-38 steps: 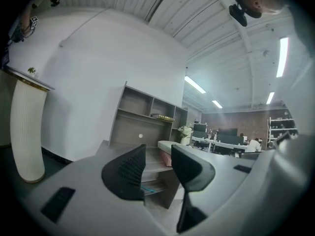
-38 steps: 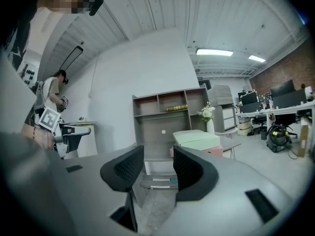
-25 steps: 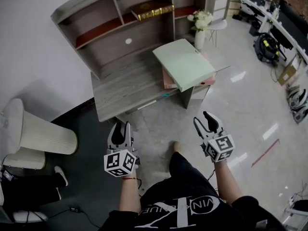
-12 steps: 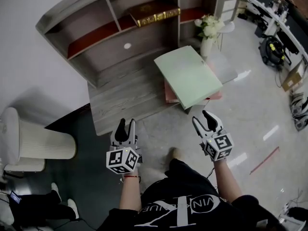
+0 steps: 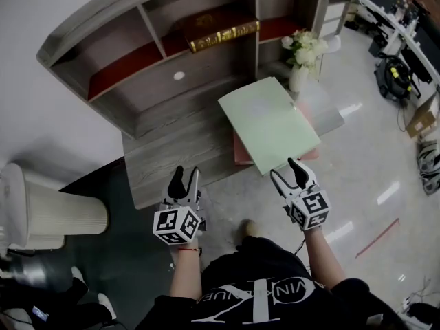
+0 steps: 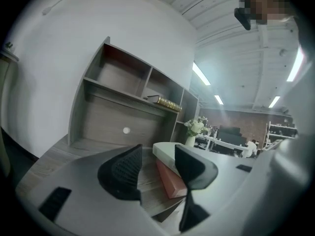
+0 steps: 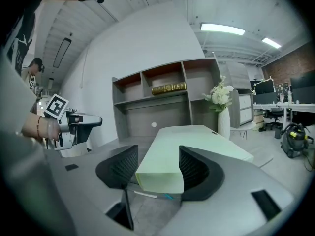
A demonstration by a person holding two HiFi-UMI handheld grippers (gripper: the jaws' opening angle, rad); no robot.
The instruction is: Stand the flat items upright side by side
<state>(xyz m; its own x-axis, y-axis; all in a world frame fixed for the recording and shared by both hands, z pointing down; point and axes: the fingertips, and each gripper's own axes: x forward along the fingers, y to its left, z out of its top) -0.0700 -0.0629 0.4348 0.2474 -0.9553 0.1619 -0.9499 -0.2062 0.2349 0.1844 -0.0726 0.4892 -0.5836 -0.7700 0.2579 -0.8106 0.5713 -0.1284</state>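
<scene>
stage: not started | green box (image 5: 269,122) flat atop pink book (image 5: 240,151), none upright | left gripper (image 5: 185,175), right gripper (image 5: 287,169): jaws just opening, nothing between, short of stack

Grey wood desk (image 5: 165,158) with shelf hutch (image 5: 159,88) against white wall (image 5: 38,9), glossy pale floor (image 5: 371,160)

Cool, even indoor light falls from ceiling strip lights (image 7: 222,29), seen high above the jaws in both gripper views. Pale glare streaks lie on the glossy floor (image 5: 388,192), right of the right-hand jaws in the head view. Both gripper views bend strongly and darken at the rim. The jaws look soft, and the pale green book (image 7: 167,168) beyond them is crisper.
</scene>
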